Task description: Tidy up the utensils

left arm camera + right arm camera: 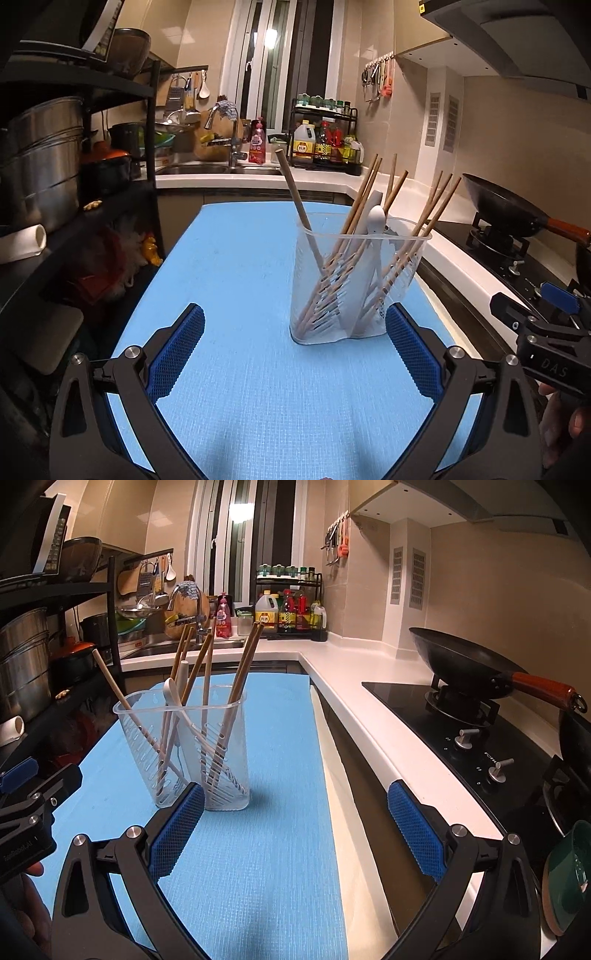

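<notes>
Ahead of the left gripper, jaws apart and empty like the right gripper, the holder stands on the mat, chopsticks apparently all in; withdraw without tipping it.

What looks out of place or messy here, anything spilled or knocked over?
Nothing spilled or toppled. The clear utensil holder stands upright on the blue mat, with chopsticks and a white spoon leaning loosely at mixed angles. Both the left gripper and right gripper are open and empty.
</notes>
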